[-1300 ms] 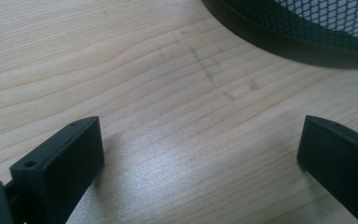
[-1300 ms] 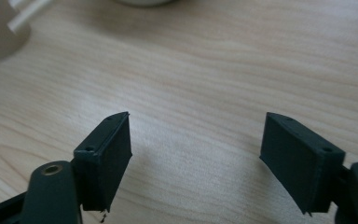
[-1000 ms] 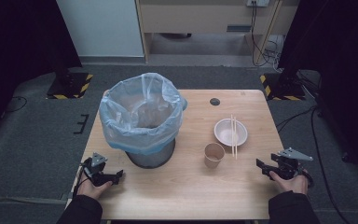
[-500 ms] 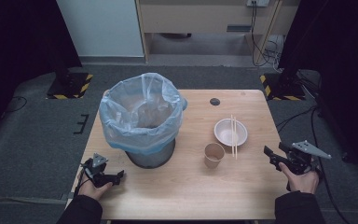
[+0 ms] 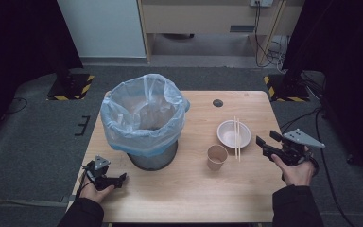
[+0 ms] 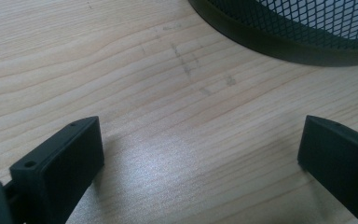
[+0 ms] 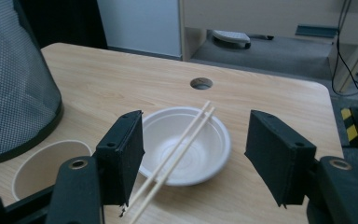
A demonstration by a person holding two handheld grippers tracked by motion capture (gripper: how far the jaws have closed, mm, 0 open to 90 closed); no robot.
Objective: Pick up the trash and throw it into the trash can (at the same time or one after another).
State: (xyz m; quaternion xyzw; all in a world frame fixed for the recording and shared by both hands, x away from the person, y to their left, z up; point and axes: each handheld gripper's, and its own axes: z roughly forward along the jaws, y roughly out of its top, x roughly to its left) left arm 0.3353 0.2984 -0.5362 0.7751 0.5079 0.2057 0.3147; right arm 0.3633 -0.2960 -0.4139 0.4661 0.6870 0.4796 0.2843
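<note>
Right claw [image 5: 264, 145]: held off the bench [image 5: 194, 198] near its right edge, aimed at the white bowl [image 5: 229, 135]. Its jaws stand apart with nothing between the pads; they have just been closing somewhat. In the right gripper view the right claw [image 7: 193, 158] frames the bowl [image 7: 200, 154] and the chopsticks [image 7: 177, 156], touching neither.

Chopsticks [image 5: 237, 139]: a pair laid across the bowl's rim, the near ends reaching past it toward the front edge.

Bowl: on the right half of the bench, just beside a paper cup [image 5: 217, 157] that stands upright to its front left.

Left claw [image 5: 118, 178]: low at the front left corner, jaws wide apart, empty. In the left gripper view the left claw [image 6: 200, 149] shows bare wood between its jaws, with the base of the mesh bin [image 6: 303, 32] ahead.

Bin [image 5: 144, 120]: lined with a clear bag, on the left half.
</note>
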